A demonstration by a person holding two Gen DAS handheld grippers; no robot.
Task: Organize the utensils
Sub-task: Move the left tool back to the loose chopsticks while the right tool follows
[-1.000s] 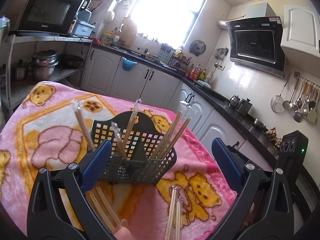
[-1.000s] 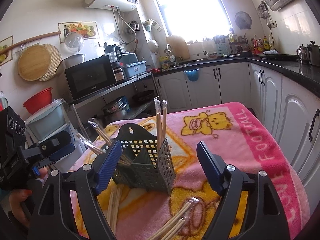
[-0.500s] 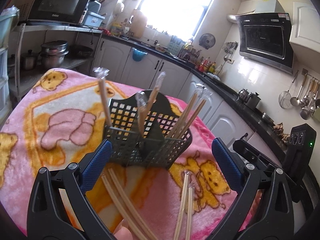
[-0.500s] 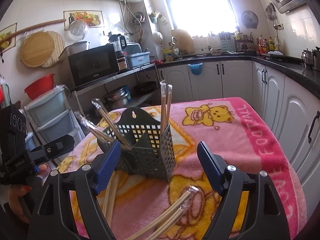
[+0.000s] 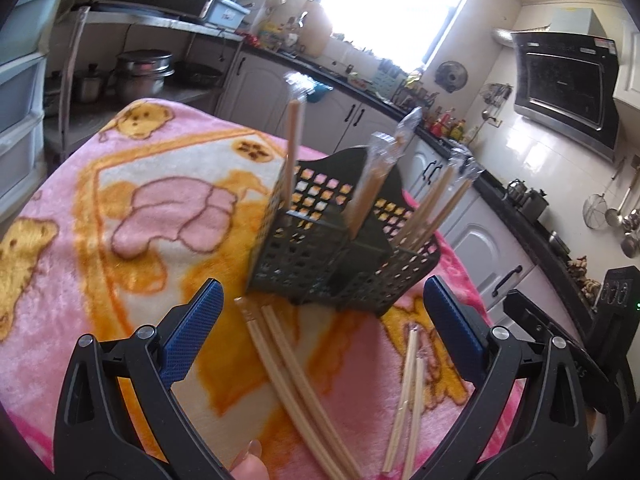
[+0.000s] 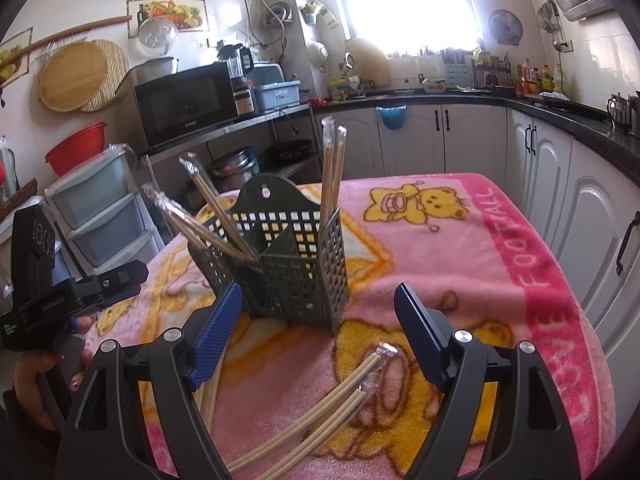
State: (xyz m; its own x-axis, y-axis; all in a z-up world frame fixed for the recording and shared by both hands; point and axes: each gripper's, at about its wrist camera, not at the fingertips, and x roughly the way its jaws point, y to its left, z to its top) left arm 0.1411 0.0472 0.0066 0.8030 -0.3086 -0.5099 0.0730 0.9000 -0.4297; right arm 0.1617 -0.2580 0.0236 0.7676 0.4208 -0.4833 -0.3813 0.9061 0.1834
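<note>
The loose chopstick pairs (image 6: 320, 412) are judged light, stiff and thin; the clear wrap over each pair is likely slippery, so a pinch across both sticks at mid-length should hold better than one at the crinkled wrap end. A pinch near one end would probably let the pair swing.

Each pair consists of pale wooden sticks sealed in a transparent sleeve that flares at the tip. One group lies on the blanket between the jaws of the right gripper (image 6: 318, 334), below their tips and running back toward the camera. A second set (image 5: 296, 384) lies between the jaws of the left gripper (image 5: 320, 320), with a thinner pair (image 5: 408, 384) nearer its right jaw.

The jaws of both grippers stand wide apart and grip nothing.

Just beyond both sets of jaws stands the utensil caddy (image 6: 288, 272), a dark green perforated plastic holder with compartments. Several wrapped pairs already stand in it, leaning outward. It looks light and could tip or slide if struck.

The worktop is covered with a pink bear-print blanket (image 6: 460, 248), a soft surface into which thin sticks may sink slightly.
</note>
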